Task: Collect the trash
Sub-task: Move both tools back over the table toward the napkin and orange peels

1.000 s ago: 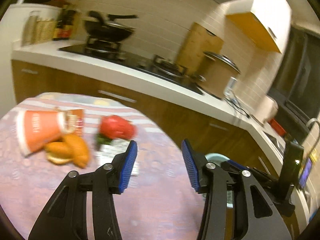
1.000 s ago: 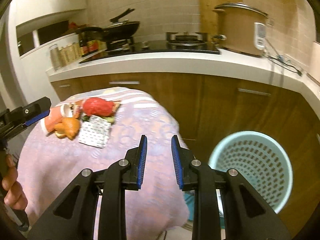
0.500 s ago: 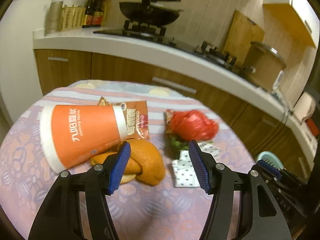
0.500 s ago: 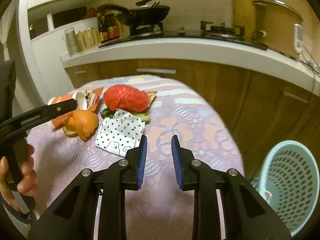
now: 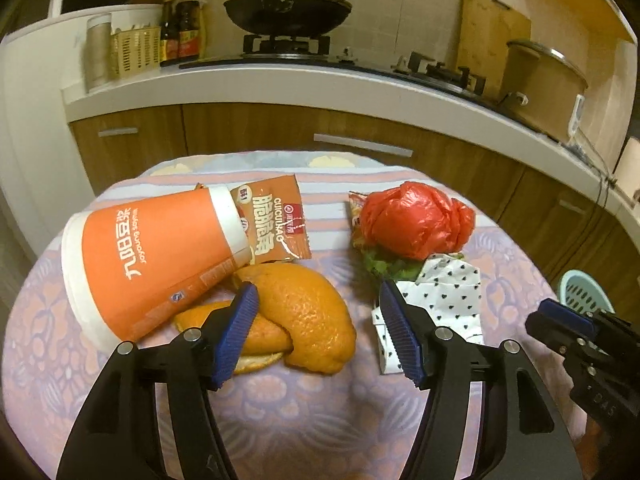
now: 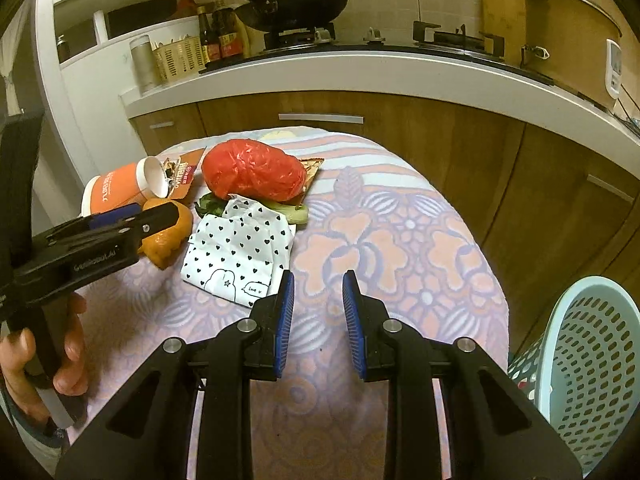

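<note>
Table (image 5: 280,420), round, under a floral pink and lilac cloth; contents from left to right:

1. Orange paper cup (image 5: 148,264), lying on its side, mouth toward the snack wrapper.
2. Brown snack wrapper (image 5: 276,220), flat, one end tucked at the cup's mouth.
3. Orange peel (image 5: 308,312), several pieces, touching the cup's lower side.
4. Left gripper (image 5: 320,332), fingers spread wide, nothing held; the left finger overlaps the peel, the right one the paper bag's edge.
5. Crumpled red plastic bag (image 5: 416,224), resting on green vegetable scraps (image 5: 388,266).
6. White paper bag with black hearts (image 5: 444,304), flat, just in front of the red bag.
7. Right gripper (image 6: 319,312), fingers parted by a narrow gap, nothing held, above bare cloth beside the paper bag.
8. Pale blue perforated bin (image 6: 592,364), off the table at far right.
</note>
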`<state>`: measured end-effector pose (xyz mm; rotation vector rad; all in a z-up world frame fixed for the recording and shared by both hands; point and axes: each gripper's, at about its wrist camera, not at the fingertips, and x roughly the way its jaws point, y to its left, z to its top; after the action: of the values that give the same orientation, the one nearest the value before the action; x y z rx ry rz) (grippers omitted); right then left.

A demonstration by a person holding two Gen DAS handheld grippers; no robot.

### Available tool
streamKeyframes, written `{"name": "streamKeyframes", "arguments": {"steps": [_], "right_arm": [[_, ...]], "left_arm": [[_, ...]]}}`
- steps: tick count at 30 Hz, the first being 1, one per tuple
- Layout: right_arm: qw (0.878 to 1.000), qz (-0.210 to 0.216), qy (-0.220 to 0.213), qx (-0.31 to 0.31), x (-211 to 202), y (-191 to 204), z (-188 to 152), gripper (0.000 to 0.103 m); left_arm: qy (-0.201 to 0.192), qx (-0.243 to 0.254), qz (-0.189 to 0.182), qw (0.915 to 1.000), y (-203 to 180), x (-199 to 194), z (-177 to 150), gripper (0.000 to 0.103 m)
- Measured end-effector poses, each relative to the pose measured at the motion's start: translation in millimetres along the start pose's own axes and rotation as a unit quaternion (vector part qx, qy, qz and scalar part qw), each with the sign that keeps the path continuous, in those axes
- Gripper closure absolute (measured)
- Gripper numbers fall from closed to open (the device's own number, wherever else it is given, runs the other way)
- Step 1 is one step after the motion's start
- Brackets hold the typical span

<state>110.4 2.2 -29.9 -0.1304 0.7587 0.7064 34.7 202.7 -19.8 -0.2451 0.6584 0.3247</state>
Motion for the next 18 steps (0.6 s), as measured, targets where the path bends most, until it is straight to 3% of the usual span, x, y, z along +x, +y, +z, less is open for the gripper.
{"name": "streamKeyframes", "arguments": {"steps": [9,15,18], "right_arm": [[1.000,0.004,0.002,0.001,0.7,-1.5,-0.1,0.081],[1.000,0.005,-0.001,0.000,0.0,-1.5,-0.5,0.081],[1.000,0.004,-0.002,-0.002,-0.6,-0.9,-1.2,0.081]], "left_arm": [[0.017,0.005,-0.016,0.9997,7.8,-8.8,-9.4,0.040],[0.034,-0.015,0.011,0.9992,23.8,-22.3,-30.4,0.039],[0.010,-0.039,-0.011,0.9991,29.7,-34.2,-27.4,0.039]]}}
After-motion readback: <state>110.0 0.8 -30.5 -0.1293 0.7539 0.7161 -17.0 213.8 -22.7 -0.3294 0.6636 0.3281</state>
